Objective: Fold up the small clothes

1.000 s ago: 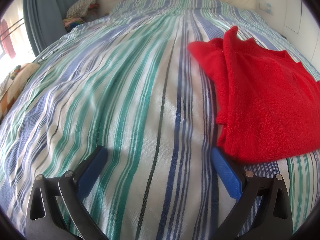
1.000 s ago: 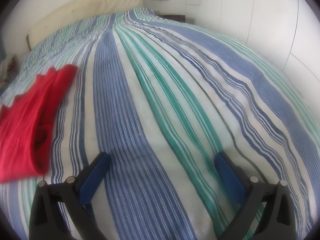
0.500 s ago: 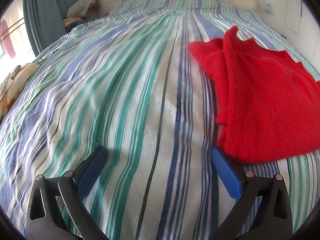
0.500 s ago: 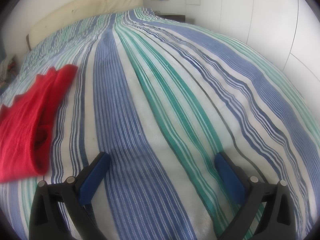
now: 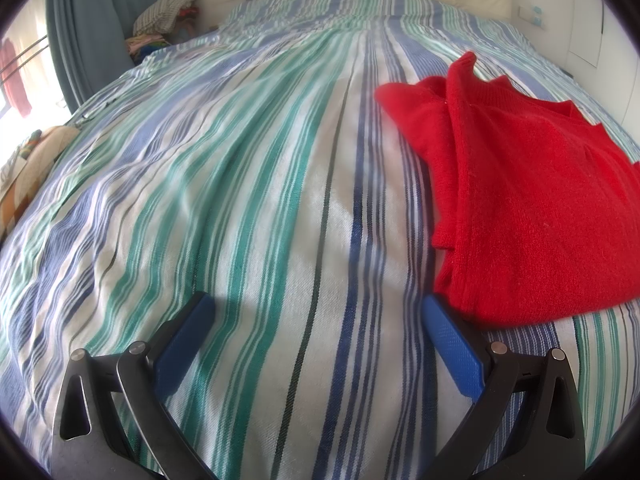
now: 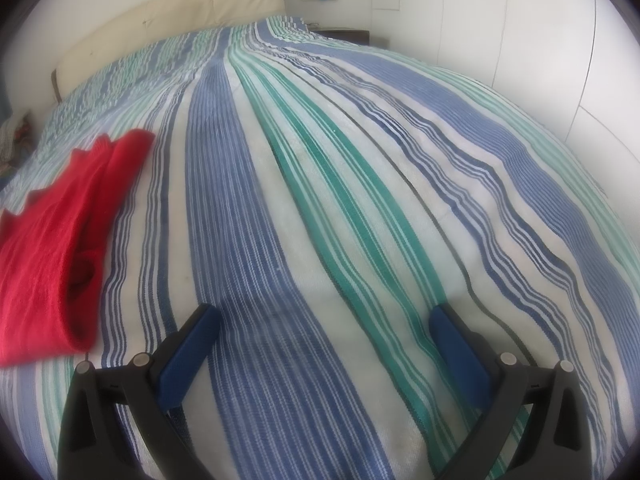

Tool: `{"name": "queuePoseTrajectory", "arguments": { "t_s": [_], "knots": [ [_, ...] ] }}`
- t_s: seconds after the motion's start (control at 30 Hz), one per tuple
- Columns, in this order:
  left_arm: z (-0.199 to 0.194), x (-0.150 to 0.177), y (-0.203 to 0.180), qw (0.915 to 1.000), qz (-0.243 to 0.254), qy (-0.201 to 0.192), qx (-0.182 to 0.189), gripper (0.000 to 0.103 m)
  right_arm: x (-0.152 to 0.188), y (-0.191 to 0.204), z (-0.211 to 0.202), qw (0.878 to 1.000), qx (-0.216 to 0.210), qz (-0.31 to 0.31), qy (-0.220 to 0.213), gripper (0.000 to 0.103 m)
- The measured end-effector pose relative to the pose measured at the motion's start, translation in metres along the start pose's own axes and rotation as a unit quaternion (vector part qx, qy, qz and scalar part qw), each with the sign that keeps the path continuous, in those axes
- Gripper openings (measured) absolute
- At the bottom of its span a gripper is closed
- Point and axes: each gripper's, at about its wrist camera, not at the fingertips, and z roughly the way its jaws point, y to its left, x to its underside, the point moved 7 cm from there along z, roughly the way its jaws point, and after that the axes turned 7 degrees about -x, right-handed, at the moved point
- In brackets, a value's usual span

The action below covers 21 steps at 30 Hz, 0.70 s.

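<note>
A folded red knit garment (image 5: 532, 204) lies flat on the striped bedspread (image 5: 256, 184), to the right in the left wrist view. It also shows at the left in the right wrist view (image 6: 52, 248). My left gripper (image 5: 316, 308) is open and empty just above the bedspread, its right fingertip close to the garment's near left corner. My right gripper (image 6: 324, 320) is open and empty over bare bedspread (image 6: 360, 184), to the right of the garment.
A cream headboard (image 6: 168, 12) stands at the far end of the bed. A pile of clothes (image 5: 168, 20) and a blue curtain (image 5: 84, 24) are at the far left. White wardrobe doors (image 6: 532, 28) line the right side.
</note>
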Motion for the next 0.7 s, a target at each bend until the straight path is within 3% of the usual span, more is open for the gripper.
{"name": "queuePoseTrajectory", "arguments": {
  "t_s": [0.3, 0.37, 0.4, 0.47, 0.53, 0.63, 0.7],
  "knots": [
    [0.001, 0.000, -0.001, 1.0000, 0.000, 0.000, 0.000, 0.103, -0.009, 0.005, 0.009, 1.000, -0.014, -0.015, 0.020, 0.103],
    [0.001, 0.000, -0.002, 1.0000, 0.002, 0.000, -0.003, 0.103, -0.014, 0.008, -0.001, 0.997, -0.073, -0.001, 0.014, 0.103],
    [0.001, 0.000, -0.002, 1.0000, 0.003, 0.000, -0.003, 0.103, -0.018, 0.013, -0.008, 0.992, -0.123, 0.015, 0.007, 0.103],
    [0.001, 0.000, -0.003, 1.0000, 0.002, 0.001, -0.001, 0.103, -0.028, 0.027, -0.021, 0.973, -0.227, 0.047, 0.007, 0.103],
    [0.001, -0.001, -0.003, 0.9999, 0.004, 0.014, 0.002, 0.103, -0.040, 0.045, -0.024, 0.954, -0.294, 0.060, 0.022, 0.103],
    [-0.012, 0.004, -0.001, 0.9986, 0.017, 0.046, 0.019, 0.102, -0.058, 0.075, -0.011, 0.929, -0.361, 0.056, 0.066, 0.102],
    [-0.030, 0.015, 0.000, 0.9970, 0.035, 0.036, 0.059, 0.102, -0.067, 0.091, 0.009, 0.925, -0.366, 0.040, 0.098, 0.099]
  ]
}}
